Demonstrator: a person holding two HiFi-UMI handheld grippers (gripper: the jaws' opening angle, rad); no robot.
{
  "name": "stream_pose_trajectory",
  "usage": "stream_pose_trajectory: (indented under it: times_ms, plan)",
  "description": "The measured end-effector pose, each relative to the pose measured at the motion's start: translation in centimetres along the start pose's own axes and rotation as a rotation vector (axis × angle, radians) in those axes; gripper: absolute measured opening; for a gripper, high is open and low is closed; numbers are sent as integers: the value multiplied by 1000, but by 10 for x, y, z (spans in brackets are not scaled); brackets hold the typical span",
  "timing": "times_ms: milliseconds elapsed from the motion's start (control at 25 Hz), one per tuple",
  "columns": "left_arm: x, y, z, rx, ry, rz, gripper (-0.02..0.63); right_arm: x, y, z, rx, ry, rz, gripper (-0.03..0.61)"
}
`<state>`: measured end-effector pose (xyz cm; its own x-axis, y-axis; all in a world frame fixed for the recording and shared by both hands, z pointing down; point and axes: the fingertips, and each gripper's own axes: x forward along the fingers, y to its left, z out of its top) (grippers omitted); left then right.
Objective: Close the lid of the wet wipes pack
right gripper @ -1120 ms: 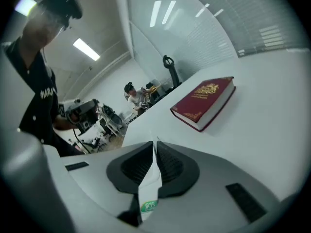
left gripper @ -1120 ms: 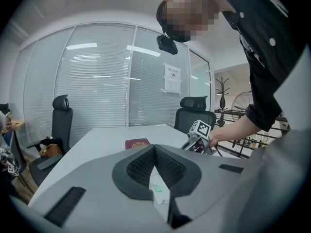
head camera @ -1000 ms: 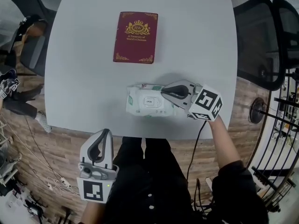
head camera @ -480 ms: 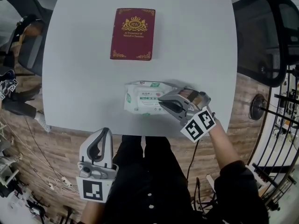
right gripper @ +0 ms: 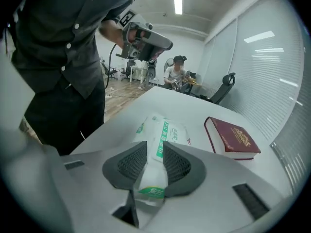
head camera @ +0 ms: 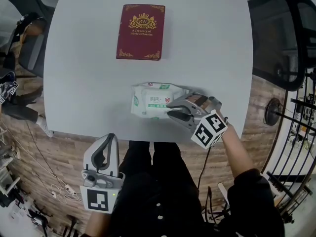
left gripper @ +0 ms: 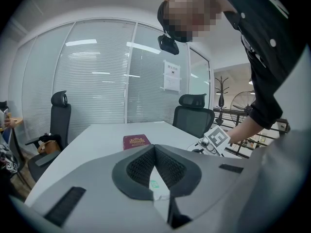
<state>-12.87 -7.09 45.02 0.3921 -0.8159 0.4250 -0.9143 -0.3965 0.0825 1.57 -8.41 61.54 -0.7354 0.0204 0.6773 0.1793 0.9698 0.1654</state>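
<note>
Grey plastic, the left gripper [head camera: 112, 140] hangs low, off the near edge of the table [head camera: 84, 83]. Its jaws are pressed together on nothing, and it takes no part in the job. Further up the pale top lies a dark red book [head camera: 141, 31], well apart from the work.

Near the front edge sits the wet wipes pack [head camera: 150, 100]. Its long axis runs across the table from left to right, roughly parallel with that edge. Its crimped right end points at the right gripper [right gripper: 154, 155], which comes in from the right, aimed along the pack's length. That gripper's jaws have just been opening. They now stand partly apart with the pack's end seam between the pads, and I see no real squeeze on it.

As for the lid, I can't find a flap standing up on any face that shows; a printed side with a green band faces up. I'd judge that the lid is either already shut or turned out of sight, and I can't say which. If it isn't shut, it still needs pressing down.
</note>
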Motion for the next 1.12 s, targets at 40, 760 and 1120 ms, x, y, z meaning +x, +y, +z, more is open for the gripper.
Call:
stream_pose_trajectory:
  times_ms: [40, 760, 1120]
  plan:
    - [0, 0, -1, -2, 1, -1, 15, 0, 0, 1, 27, -8, 12, 125]
    - [-1, -5, -10, -5, 19, -7, 15, 8, -14, -3, 388, -26, 15, 49]
    - [0, -6, -16, -12, 32, -9, 15, 13, -13, -5, 307, 84, -82, 34]
